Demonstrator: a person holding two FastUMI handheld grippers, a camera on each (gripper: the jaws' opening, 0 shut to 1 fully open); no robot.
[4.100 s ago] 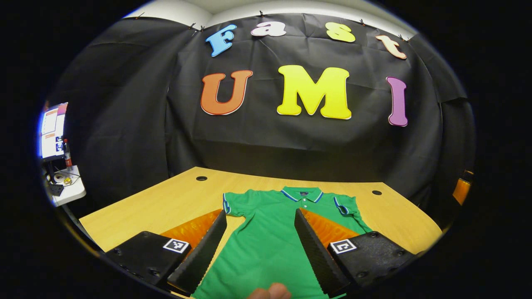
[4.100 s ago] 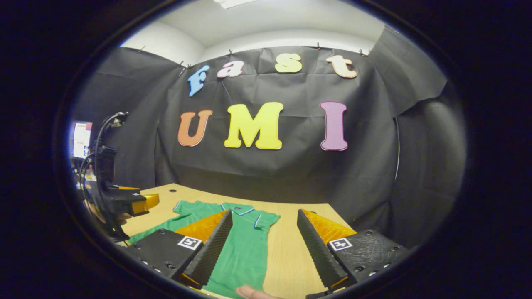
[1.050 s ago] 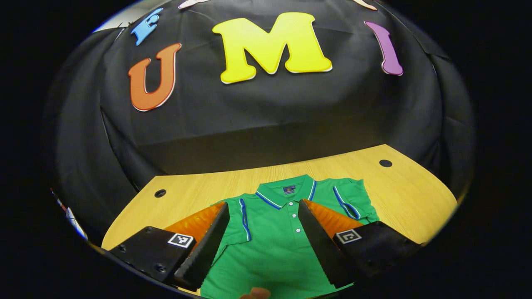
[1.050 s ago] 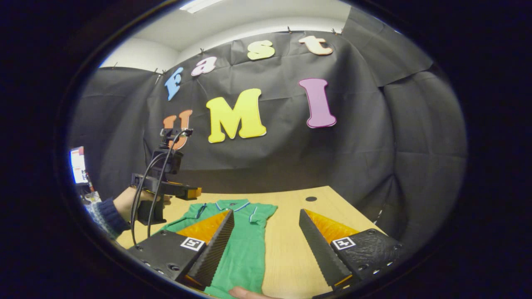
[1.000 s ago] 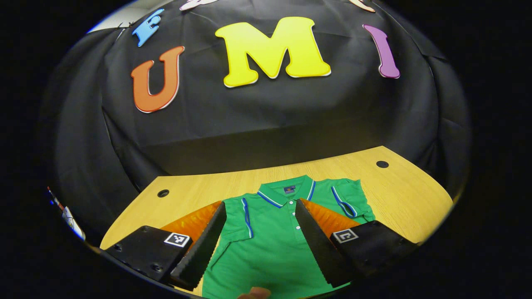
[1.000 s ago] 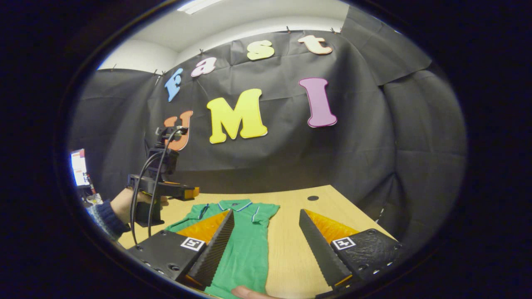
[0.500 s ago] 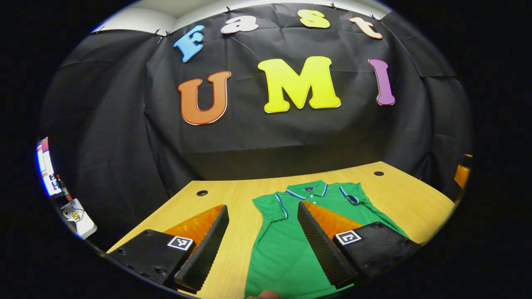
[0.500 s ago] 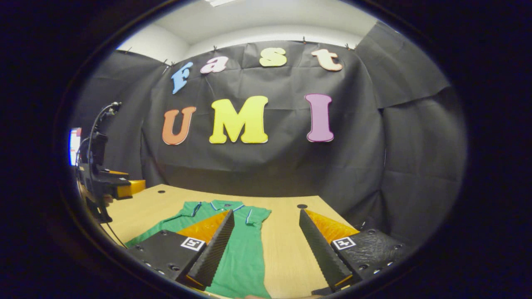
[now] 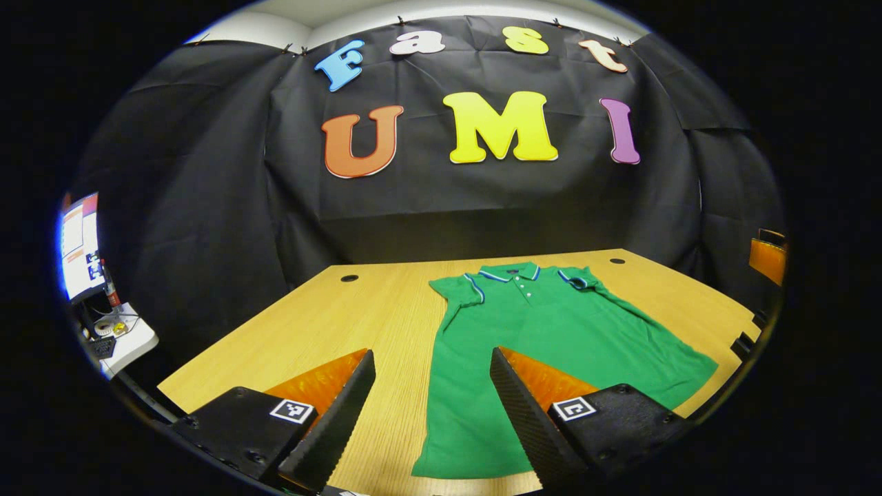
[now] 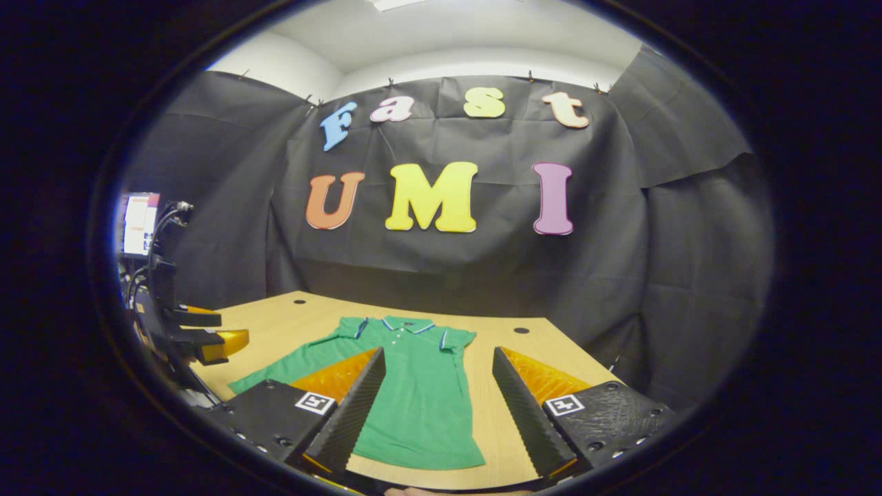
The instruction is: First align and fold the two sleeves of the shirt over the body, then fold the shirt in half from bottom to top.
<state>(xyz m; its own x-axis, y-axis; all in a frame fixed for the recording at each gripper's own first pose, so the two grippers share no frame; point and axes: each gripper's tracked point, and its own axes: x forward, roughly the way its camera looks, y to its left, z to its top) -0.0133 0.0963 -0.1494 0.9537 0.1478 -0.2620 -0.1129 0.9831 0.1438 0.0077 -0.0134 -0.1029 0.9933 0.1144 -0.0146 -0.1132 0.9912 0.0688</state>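
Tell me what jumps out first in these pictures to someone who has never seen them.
The green shirt grabs the eye: it lies flat on the wooden table, collar toward the black wall. Next come the left gripper and the right gripper, each with fingers spread wide and empty above the table's near edge.

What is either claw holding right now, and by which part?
Nothing. Both the left claw and the right claw are open, with no cloth between their fingers; the green shirt lies flat on the table.
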